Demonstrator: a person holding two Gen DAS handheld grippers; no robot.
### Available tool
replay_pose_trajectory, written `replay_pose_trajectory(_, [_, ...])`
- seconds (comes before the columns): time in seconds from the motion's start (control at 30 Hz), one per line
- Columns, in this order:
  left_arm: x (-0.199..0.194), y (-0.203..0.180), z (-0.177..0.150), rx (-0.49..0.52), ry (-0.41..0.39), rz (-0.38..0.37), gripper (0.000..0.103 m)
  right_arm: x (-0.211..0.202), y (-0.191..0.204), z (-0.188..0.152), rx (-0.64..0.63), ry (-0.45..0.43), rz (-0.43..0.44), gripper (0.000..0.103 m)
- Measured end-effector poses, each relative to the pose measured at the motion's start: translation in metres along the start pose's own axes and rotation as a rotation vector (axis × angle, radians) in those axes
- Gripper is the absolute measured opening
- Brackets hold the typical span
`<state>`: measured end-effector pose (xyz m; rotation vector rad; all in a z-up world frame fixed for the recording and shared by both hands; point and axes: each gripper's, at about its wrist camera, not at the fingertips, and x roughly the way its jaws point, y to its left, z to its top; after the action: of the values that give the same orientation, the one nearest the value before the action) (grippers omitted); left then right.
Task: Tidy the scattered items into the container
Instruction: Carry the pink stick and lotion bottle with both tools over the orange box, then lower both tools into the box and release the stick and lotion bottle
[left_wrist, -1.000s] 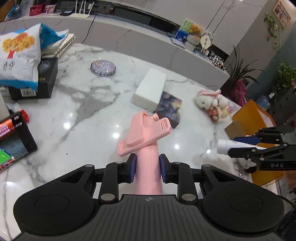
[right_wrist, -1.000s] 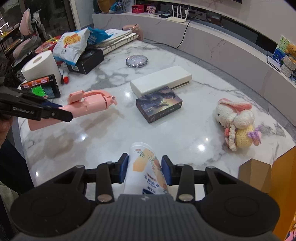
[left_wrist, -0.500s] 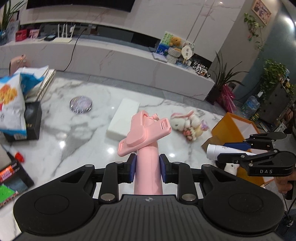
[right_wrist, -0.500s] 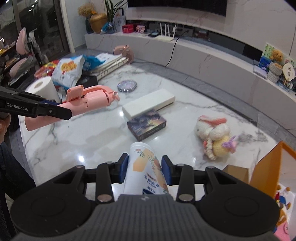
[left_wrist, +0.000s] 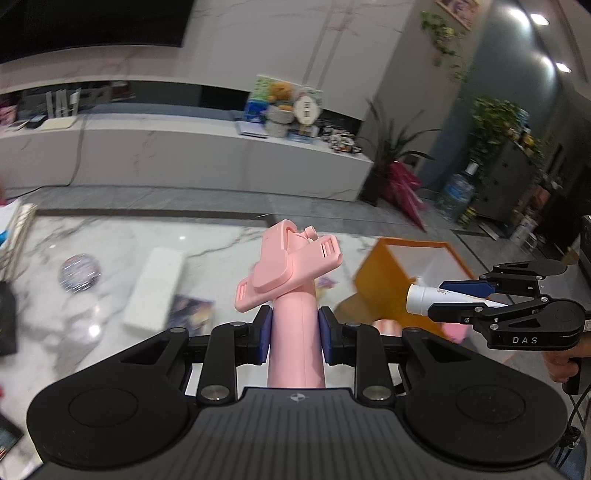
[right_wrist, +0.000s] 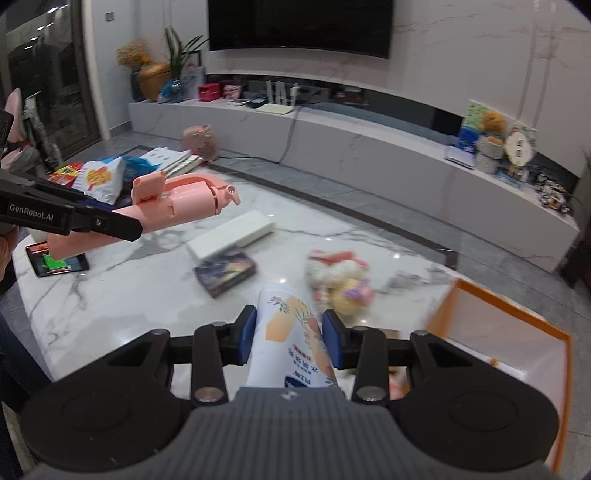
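My left gripper (left_wrist: 295, 330) is shut on a pink folding phone-holder stick (left_wrist: 291, 266), held above the marble table (left_wrist: 110, 332). The right gripper (right_wrist: 290, 334) is shut on a white tube with a floral print (right_wrist: 284, 358). In the left wrist view the right gripper (left_wrist: 456, 297) and its tube (left_wrist: 421, 295) hang over the near rim of the orange open box (left_wrist: 384, 273). Seen from the right wrist, the box (right_wrist: 517, 308) lies at the lower right, and the left gripper (right_wrist: 122, 221) holds the pink stick (right_wrist: 184, 203) at the left.
On the table lie a plush toy (right_wrist: 340, 277), a dark book (right_wrist: 225, 271), a long white box (right_wrist: 232, 236), a round shiny disc (left_wrist: 79, 273), a snack bag (right_wrist: 99, 179) and a small screen device (right_wrist: 55, 260). A low white cabinet (left_wrist: 184, 155) runs behind the table.
Both grippers have risen and swung to the right with their objects still held. The orange box now fills more of both views, and the tube is over its edge.
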<state>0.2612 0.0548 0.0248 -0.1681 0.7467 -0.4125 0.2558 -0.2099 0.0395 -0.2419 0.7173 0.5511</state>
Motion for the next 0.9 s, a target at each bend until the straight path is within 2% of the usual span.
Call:
replay_pose_trajectory(0.27, [0.034, -0.052, 0.017, 0.071, 0.013, -0.088, 0.031, -0.035, -0.05, -0.014, 0.04, -0.014, -0.099, 0.042])
replay_pose_trajectory(0.53, [0.076, -0.109, 0.033, 0.128, 0.04, -0.175, 0.031, -0.046, -0.095, -0.039, 0.086, 0.005, -0.184, 0.041])
replay_pose_trajectory(0.63, [0.101, -0.122, 0.035, 0.089, 0.063, -0.218, 0.03, -0.046, -0.109, -0.049, 0.108, 0.01, -0.21, 0.041])
replay_pose_trajectory(0.8, [0.147, -0.136, 0.034, -0.046, 0.1, -0.29, 0.031, -0.046, -0.132, -0.063, 0.136, 0.019, -0.264, 0.041])
replay_pose_trajectory(0.9, [0.174, -0.141, 0.03, -0.14, 0.115, -0.294, 0.03, -0.042, -0.145, -0.071, 0.147, 0.033, -0.305, 0.041])
